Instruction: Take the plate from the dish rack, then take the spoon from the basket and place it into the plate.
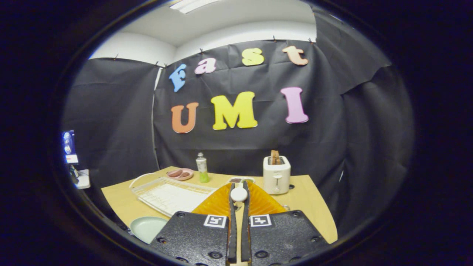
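A white spoon (238, 194) is pinched between the fingers of the hand-held gripper (238, 192), its rounded end showing at the fingertips, which are drawn close together on it from both sides. The pale green plate (147, 228) sits flat on the near corner of the wooden table (118, 207), off to the left of the gripper and apart from it. Just beyond the plate lies the clear dish rack (170, 195), a white mat inside it. Farther back on the table stand a small pink dish of sausages (180, 173), a slim bottle with green liquid (201, 168), and a white toaster (276, 174) with toast standing in its slot.
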`<action>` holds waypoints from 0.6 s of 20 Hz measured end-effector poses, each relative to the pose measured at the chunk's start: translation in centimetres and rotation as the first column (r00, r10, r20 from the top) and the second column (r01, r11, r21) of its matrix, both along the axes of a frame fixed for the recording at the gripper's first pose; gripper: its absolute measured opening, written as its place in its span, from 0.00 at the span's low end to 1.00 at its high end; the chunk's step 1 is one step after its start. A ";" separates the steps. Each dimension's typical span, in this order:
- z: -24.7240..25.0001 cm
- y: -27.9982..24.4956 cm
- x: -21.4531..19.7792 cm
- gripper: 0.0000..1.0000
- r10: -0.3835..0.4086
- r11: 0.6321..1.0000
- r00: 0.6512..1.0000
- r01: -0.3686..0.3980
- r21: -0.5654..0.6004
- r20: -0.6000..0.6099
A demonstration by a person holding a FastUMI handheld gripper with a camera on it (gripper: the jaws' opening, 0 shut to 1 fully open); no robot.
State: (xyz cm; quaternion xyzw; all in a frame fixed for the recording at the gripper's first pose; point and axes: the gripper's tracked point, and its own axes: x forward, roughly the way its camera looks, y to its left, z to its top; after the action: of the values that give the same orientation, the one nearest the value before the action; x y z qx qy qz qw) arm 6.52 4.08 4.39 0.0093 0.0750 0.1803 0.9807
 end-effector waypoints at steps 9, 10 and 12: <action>-3.9 12.8 -3.9 0.10 0.287 0.953 0.924 -0.302 -0.024 -0.253; -4.9 14.1 -4.4 0.10 0.306 0.945 0.909 -0.327 -0.027 -0.283; -6.7 16.0 -5.1 0.10 0.332 0.930 0.881 -0.366 -0.043 -0.337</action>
State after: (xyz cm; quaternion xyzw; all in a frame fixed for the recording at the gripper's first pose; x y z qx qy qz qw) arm 1.40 20.12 -2.34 -0.0264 0.2450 0.3458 0.9054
